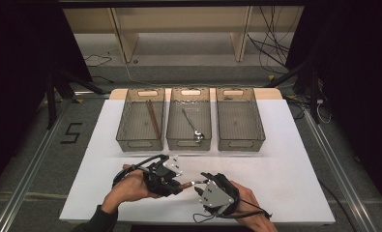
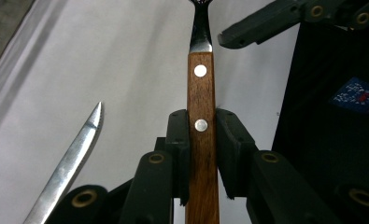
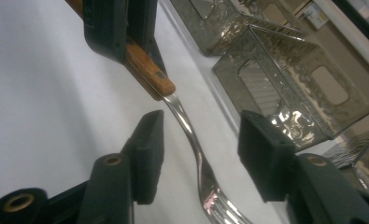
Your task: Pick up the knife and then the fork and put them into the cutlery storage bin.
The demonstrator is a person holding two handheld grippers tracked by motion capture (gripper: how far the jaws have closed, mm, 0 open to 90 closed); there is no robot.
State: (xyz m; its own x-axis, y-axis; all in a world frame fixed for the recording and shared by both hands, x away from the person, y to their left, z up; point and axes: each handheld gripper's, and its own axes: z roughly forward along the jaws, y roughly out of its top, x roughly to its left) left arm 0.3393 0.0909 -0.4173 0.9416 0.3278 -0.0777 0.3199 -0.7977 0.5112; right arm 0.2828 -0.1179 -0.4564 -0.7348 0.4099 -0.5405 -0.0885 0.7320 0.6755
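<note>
light: table (image 1: 285, 159) was bright, surroundings beyond it dark | glare: on fork (image 3: 198, 158) above table | blur: bins (image 3: 289, 79) behind table soft

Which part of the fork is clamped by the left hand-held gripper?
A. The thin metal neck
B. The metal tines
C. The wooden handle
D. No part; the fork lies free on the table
C. In the left gripper view, the left hand-held gripper presses its pads on both sides of the wooden handle of the fork, near the lower rivet.
</note>
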